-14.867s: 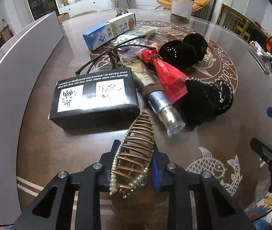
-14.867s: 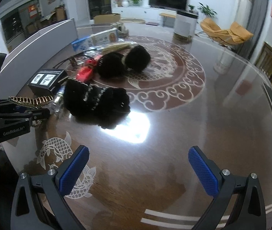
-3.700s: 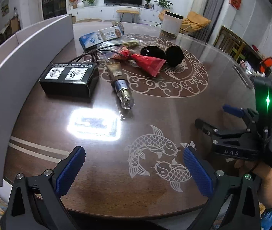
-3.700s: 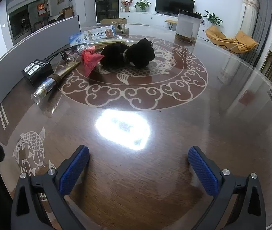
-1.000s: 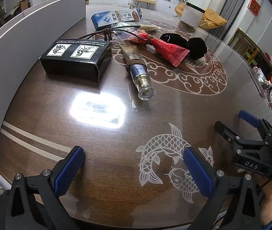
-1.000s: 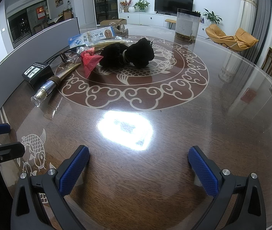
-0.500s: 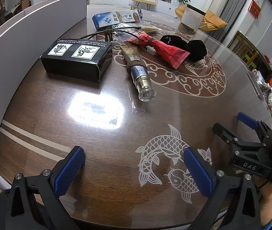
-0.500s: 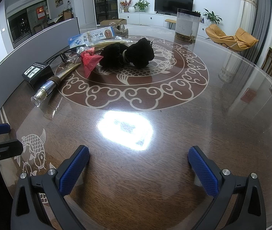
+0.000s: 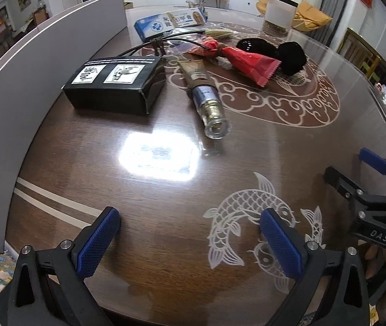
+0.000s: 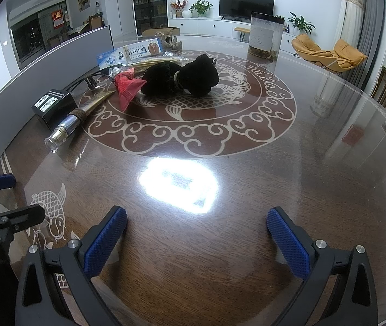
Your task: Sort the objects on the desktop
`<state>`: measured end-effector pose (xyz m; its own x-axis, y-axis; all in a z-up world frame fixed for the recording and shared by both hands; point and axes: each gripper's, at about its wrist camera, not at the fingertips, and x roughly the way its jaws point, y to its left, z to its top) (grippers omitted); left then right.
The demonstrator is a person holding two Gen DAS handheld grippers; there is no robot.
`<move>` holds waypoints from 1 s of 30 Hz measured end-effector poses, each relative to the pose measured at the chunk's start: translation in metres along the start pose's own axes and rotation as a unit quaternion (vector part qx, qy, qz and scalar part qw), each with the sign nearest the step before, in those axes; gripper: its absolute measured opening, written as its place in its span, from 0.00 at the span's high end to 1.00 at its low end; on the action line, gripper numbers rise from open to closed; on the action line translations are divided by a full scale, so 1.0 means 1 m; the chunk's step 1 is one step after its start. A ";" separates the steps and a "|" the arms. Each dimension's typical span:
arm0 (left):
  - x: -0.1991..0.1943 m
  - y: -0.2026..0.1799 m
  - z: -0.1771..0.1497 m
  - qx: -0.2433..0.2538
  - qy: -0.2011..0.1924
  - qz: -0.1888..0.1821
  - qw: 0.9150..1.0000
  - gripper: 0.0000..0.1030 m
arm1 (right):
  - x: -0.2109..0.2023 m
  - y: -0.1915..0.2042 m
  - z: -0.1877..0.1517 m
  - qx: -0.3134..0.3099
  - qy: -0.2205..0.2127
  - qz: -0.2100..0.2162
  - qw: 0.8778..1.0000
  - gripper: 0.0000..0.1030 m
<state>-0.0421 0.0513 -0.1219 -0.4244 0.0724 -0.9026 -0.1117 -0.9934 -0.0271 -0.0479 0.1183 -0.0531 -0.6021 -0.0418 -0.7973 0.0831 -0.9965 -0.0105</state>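
Note:
A cluster of objects lies at the far left of the round wooden table (image 9: 247, 163): a black box (image 9: 114, 88), a tube with a clear cap (image 9: 205, 96), a red packet (image 9: 247, 59), a black fuzzy hair tie (image 9: 277, 50), a black cable (image 9: 149, 46) and a blue-white carton (image 9: 171, 23). My left gripper (image 9: 190, 231) hovers open over the table's near edge, well short of the tube, nothing between its fingers. My right gripper (image 10: 197, 229) is open and empty too, over bare wood; the tube (image 10: 76, 121), red packet (image 10: 127, 88) and hair tie (image 10: 182, 78) lie far ahead to its left.
A grey partition (image 9: 30, 81) curves along the table's left side. A tall clear cylinder container (image 10: 265, 35) stands at the far edge. The right gripper (image 9: 367, 190) shows at the right of the left wrist view, held by a hand. Fish and scroll patterns mark the tabletop.
The left gripper has crept slightly forward toward the tube and box over the last second. The right gripper has stayed put. Both remain open and empty.

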 end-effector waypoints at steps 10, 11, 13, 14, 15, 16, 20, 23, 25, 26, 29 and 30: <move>0.014 0.021 0.022 -0.056 -0.036 0.042 0.997 0.00 | 0.000 -0.001 0.000 0.003 -0.002 0.003 1.000 0.00; 0.014 0.025 0.023 -0.065 -0.037 0.047 0.996 0.00 | 0.000 -0.001 0.000 0.004 -0.002 0.004 1.000 0.00; 0.015 0.031 0.024 -0.078 -0.038 0.054 0.995 0.00 | 0.000 -0.001 0.000 0.005 -0.003 0.006 1.000 0.00; 0.015 0.034 0.025 -0.083 -0.038 0.056 0.994 0.00 | 0.000 -0.001 0.000 0.006 -0.003 0.007 1.000 0.00; 0.015 0.036 0.025 -0.088 -0.038 0.059 0.994 0.00 | 0.000 -0.001 0.000 0.005 -0.003 0.006 1.000 0.00; 0.015 0.038 0.024 -0.091 -0.037 0.060 0.993 0.00 | 0.000 -0.001 0.000 0.005 -0.003 0.006 1.000 0.00; 0.018 0.045 0.028 -0.118 -0.039 0.075 0.989 0.00 | 0.001 -0.001 0.000 0.005 -0.003 0.006 1.000 0.00; 0.025 0.045 0.043 -0.131 -0.041 0.083 0.987 0.00 | 0.000 -0.002 0.000 0.008 -0.005 0.010 1.000 0.00; 0.032 0.044 0.058 -0.152 -0.032 0.093 0.983 0.00 | 0.000 -0.003 0.000 0.010 -0.006 0.014 1.000 0.00; 0.035 0.042 0.065 -0.166 -0.024 0.098 0.981 0.00 | 0.000 -0.003 0.000 0.011 -0.007 0.015 1.000 0.00; 0.044 0.034 0.083 -0.194 0.005 0.106 0.975 0.00 | 0.000 -0.004 0.000 0.011 -0.007 0.014 1.000 0.00; 0.046 0.032 0.088 -0.203 0.012 0.108 0.973 0.00 | 0.000 -0.003 0.000 0.011 -0.007 0.014 1.000 0.00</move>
<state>-0.1439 0.0310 -0.1262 -0.3766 -0.1401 -0.9157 0.3448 -0.9387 0.0018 -0.0485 0.1218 -0.0532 -0.6106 -0.0714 -0.7887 0.0828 -0.9962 0.0262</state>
